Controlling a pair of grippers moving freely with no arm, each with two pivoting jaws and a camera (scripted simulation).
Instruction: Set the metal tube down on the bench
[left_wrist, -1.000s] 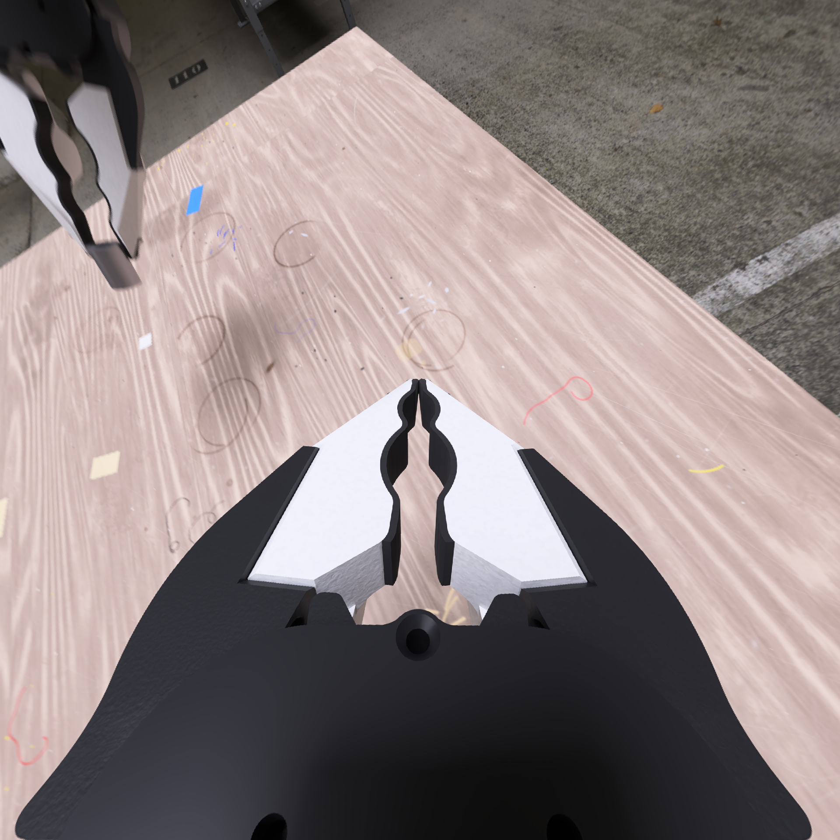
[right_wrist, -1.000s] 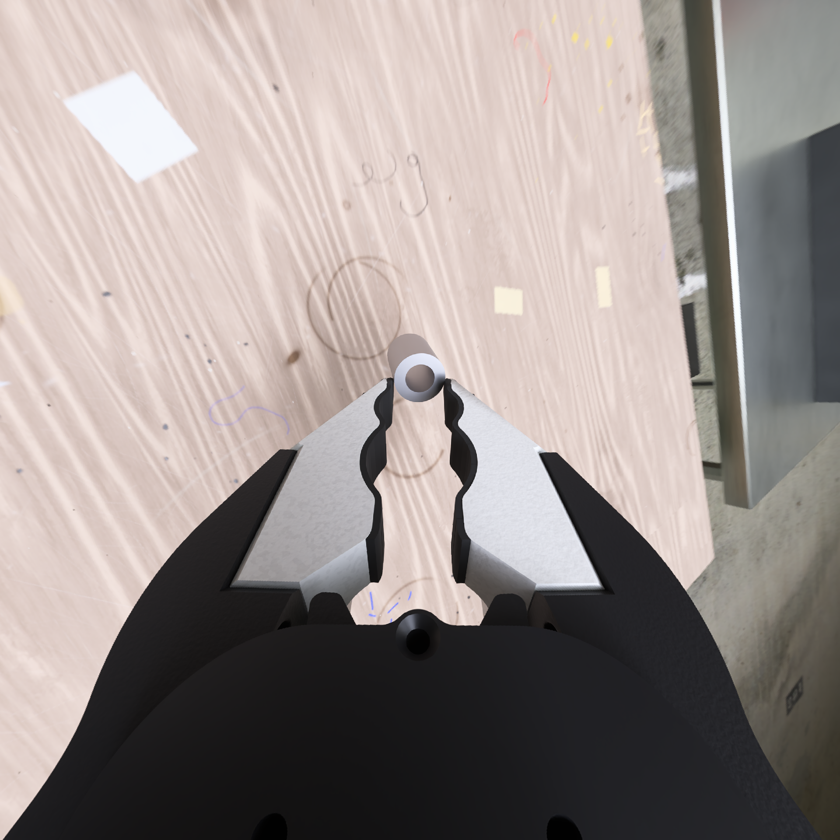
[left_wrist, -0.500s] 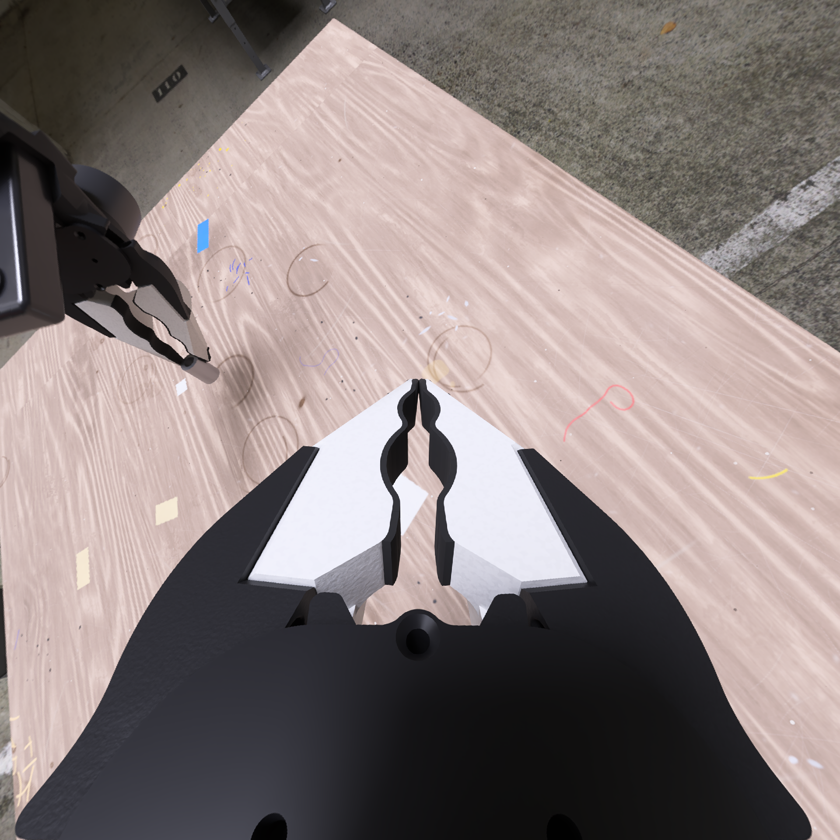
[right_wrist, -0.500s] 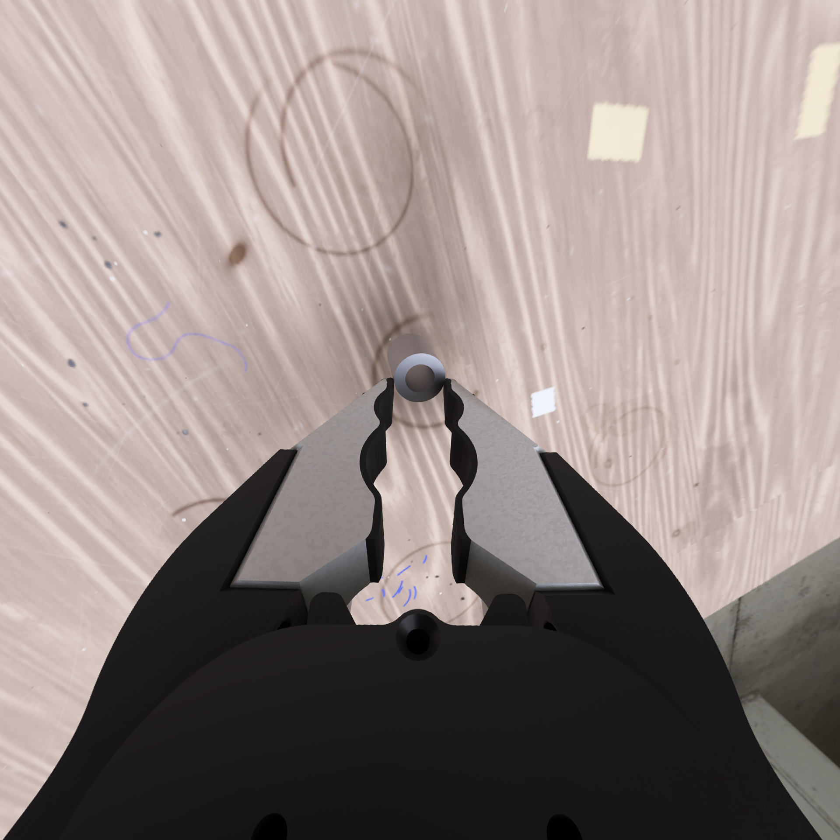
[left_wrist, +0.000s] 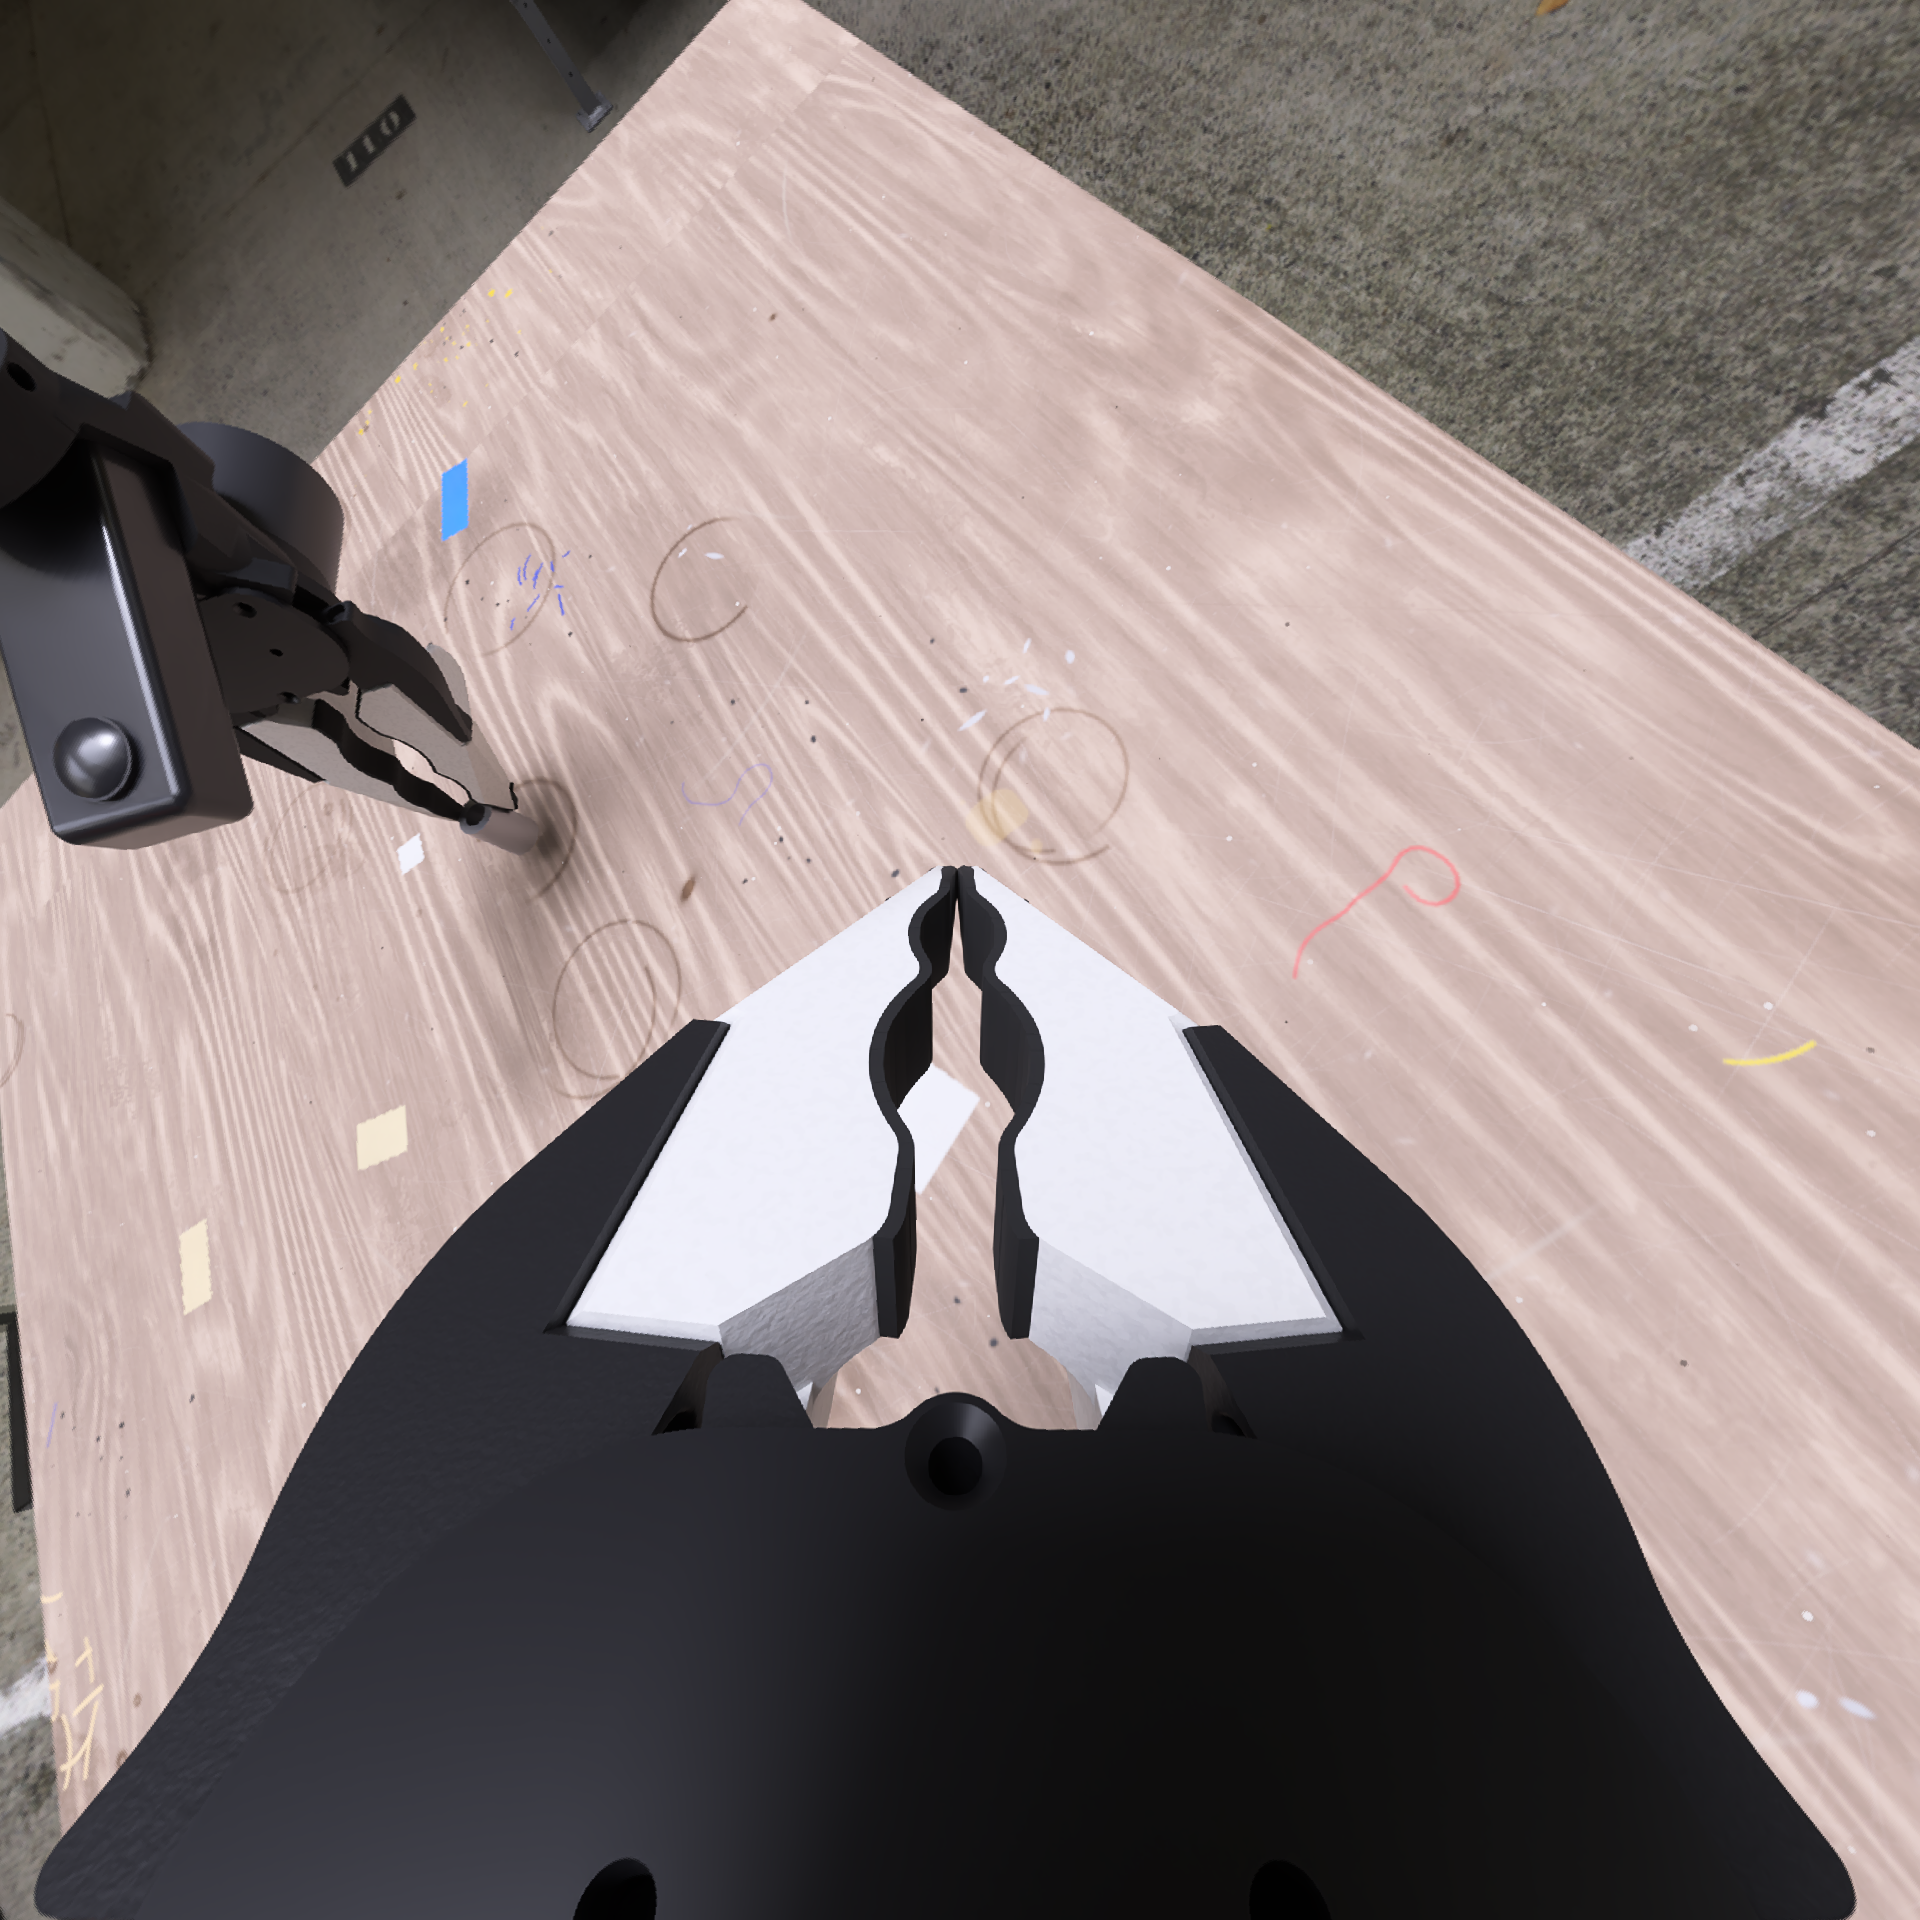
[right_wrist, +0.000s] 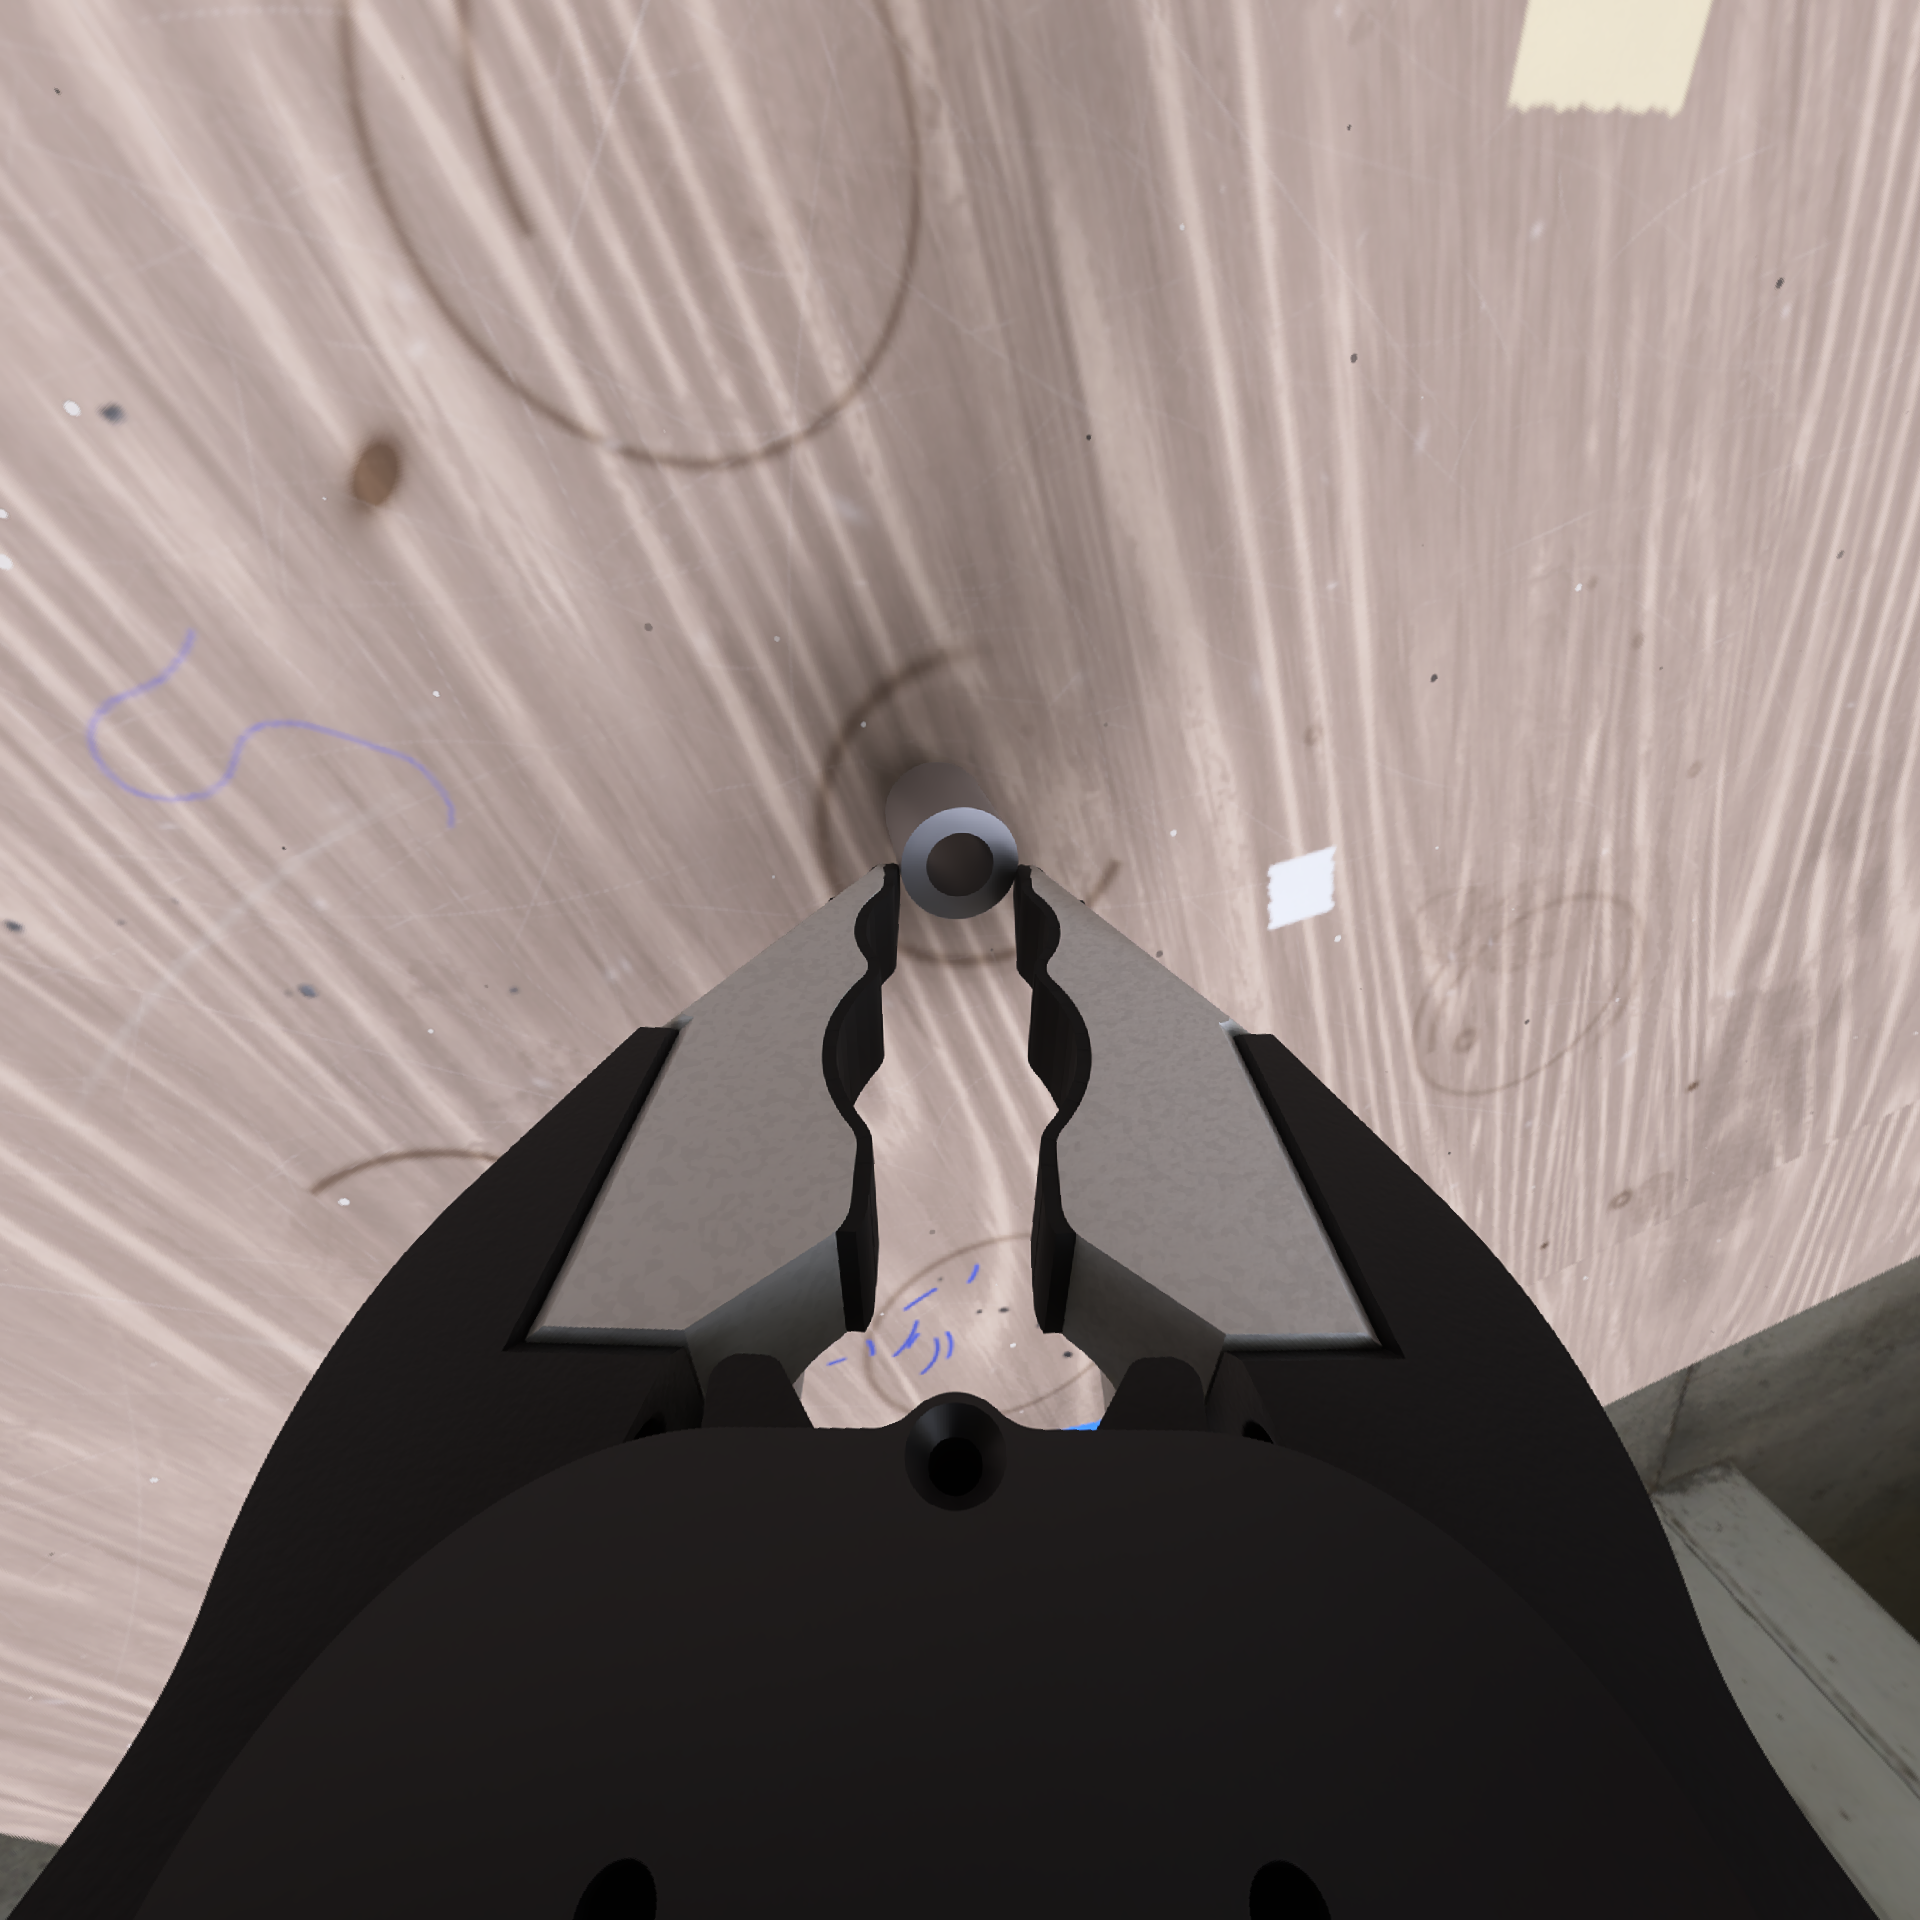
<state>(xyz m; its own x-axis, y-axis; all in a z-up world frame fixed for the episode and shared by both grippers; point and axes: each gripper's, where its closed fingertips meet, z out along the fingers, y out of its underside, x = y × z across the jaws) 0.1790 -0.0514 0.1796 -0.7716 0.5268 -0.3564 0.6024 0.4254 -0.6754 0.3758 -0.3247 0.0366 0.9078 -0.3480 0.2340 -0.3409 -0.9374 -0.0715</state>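
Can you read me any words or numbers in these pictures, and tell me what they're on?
Small dark plate on the floor beyond the bench: a few pale characters, which I don't read out.
Yellow marks on the floor, lower left: too smeared to read.
Bench: only squiggles, ring stains and blank tape scraps; no words.
Metal tube: no writing.

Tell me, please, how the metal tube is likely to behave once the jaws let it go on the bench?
The metal tube is round and hollow, so it may well roll on the flat bench. It looks rigid and smooth, probably slippery. The right gripper pinches it only at the jaw tips, so it could slip.
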